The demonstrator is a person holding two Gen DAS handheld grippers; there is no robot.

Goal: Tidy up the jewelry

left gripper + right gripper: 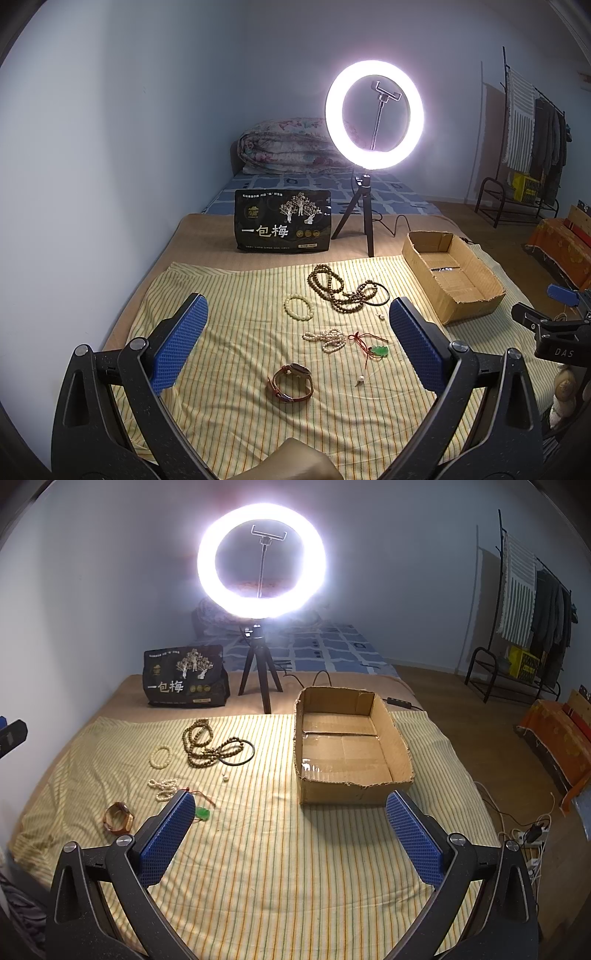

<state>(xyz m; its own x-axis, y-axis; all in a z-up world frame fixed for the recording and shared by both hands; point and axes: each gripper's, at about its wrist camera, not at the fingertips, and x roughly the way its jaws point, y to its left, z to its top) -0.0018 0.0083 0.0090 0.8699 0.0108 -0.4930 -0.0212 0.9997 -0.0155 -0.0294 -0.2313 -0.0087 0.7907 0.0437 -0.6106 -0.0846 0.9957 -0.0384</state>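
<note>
Left gripper (297, 345) hangs above the striped cloth (229, 406) with jaws spread wide, nothing between the pads. Right gripper (291, 836) likewise released and empty, aimed toward the cardboard box (399, 746).

Jewelry all lies loose on the cloth, none in the box, so the task looks barely begun:
- brown bead necklace (328, 286) tangled against a thin black bangle (384, 295)
- pale bead bracelet (299, 306) just beside it
- pearl strand (327, 339) touching the red cord of a green pendant (380, 350)
- leather-strap watch (293, 382) nearest the left gripper
- two small white earrings (361, 379), apart from each other

Risks, judged from layout:
- lifting the necklace may drag the bangle along, since they overlap
- red cord could snag the pearl strand
- earrings are tiny; wide pads may pinch cloth instead
- wrinkled cloth may bunch and shift neighbouring pieces
- ring light (260, 559) glare washes out detail near the box
</note>
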